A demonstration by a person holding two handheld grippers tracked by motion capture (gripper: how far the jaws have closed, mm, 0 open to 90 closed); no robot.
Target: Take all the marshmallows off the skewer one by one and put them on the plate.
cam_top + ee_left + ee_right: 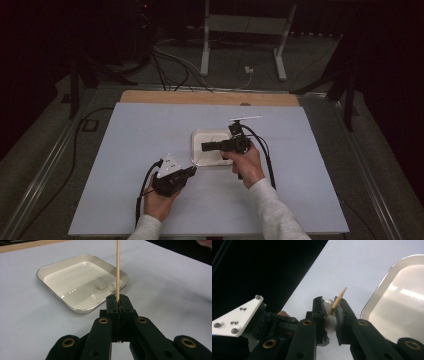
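At frame centre, left gripper (117, 305) fingers clamp a wooden skewer (117, 270), its tip meeting the marshmallow (330, 318) squeezed in right gripper (331, 315) fingers over the tray (197, 150)

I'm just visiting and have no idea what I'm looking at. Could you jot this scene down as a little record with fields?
Setting: table with a pale cover
Dish: square white tray near the middle
In tray: two small white pieces
Left gripper: shut on a wooden skewer, standing upright
Right gripper: shut on a white marshmallow-like lump, skewer tip stuck through it
Operator: a person, one gripper per hand
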